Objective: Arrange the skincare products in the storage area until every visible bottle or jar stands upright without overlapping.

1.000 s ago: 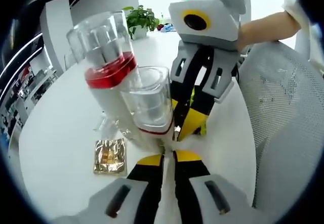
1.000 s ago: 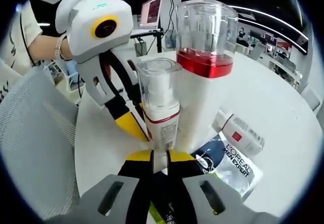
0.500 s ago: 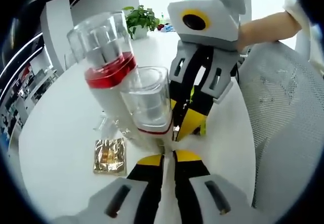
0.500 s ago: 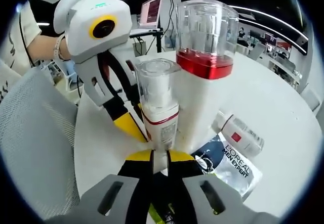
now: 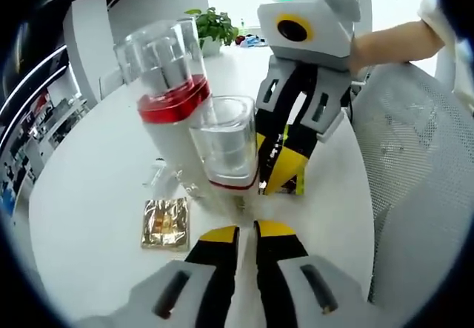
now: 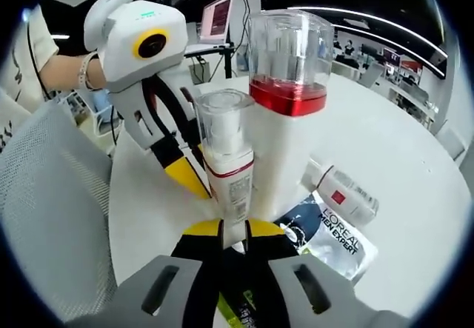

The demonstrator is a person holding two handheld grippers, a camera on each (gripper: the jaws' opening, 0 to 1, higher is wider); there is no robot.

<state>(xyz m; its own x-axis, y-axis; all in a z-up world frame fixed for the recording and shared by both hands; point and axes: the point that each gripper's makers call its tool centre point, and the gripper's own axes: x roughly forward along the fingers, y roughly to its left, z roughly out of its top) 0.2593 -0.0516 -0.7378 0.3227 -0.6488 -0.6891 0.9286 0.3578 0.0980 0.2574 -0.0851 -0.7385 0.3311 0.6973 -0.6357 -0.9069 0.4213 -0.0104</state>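
Reading "L'OREAL MEN EXPERT" on sachet (image 6: 329, 238); left tool (image 5: 247, 233), right tool (image 6: 234, 229) closed, empty.

The only print that reads clearly is "L'OREAL MEN EXPERT", in white letters on a dark sachet (image 6: 326, 232) lying flat on the counter (image 6: 415, 158) in the right gripper view. The small pump bottle (image 6: 228, 172) carries fine print on its white label, too small to read, and the lying tube (image 6: 342, 195) bears a red square mark without legible words
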